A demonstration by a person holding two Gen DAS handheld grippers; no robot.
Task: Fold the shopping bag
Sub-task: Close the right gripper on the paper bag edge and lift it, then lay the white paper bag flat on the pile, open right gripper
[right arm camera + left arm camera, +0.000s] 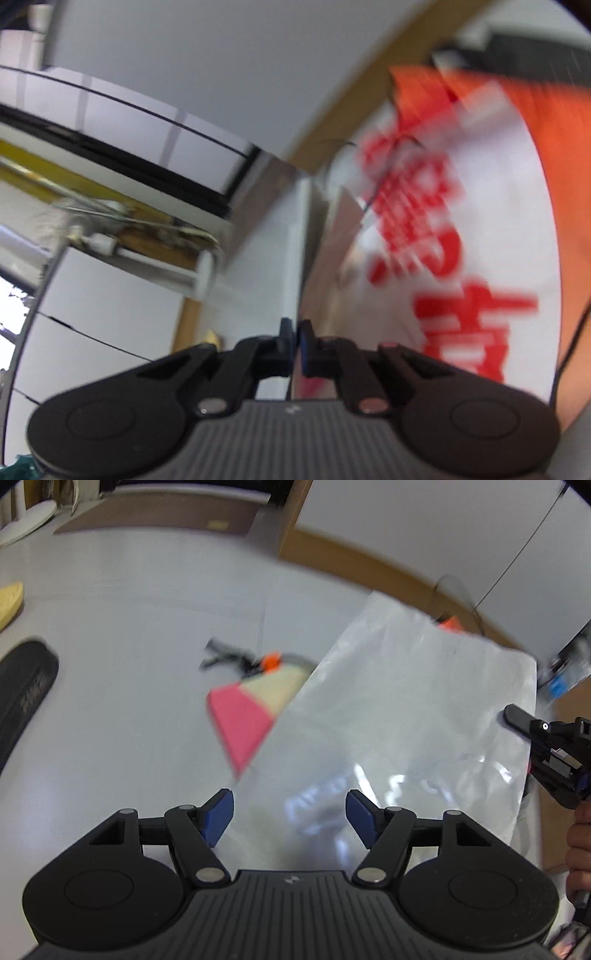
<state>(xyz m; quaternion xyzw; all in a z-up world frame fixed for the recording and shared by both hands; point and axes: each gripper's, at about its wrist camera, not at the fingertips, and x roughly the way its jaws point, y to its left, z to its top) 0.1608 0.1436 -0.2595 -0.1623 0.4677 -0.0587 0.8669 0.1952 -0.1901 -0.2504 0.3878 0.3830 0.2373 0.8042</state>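
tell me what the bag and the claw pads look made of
Shopping bag: thin glossy plastic film, judging by its crinkles and bright glare, translucent white with red print. Left claw pads: matte blue, probably rubber or soft plastic; blur leaves it open.

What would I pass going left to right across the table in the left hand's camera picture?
Black case → pink and cream wedge-shaped item → translucent white shopping bag → the right gripper, its fingers closed on the bag's edge.

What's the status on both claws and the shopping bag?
Left claw open, empty. Right claw shut on shopping bag edge, bag lifted. Pink-and-cream item lies beneath.
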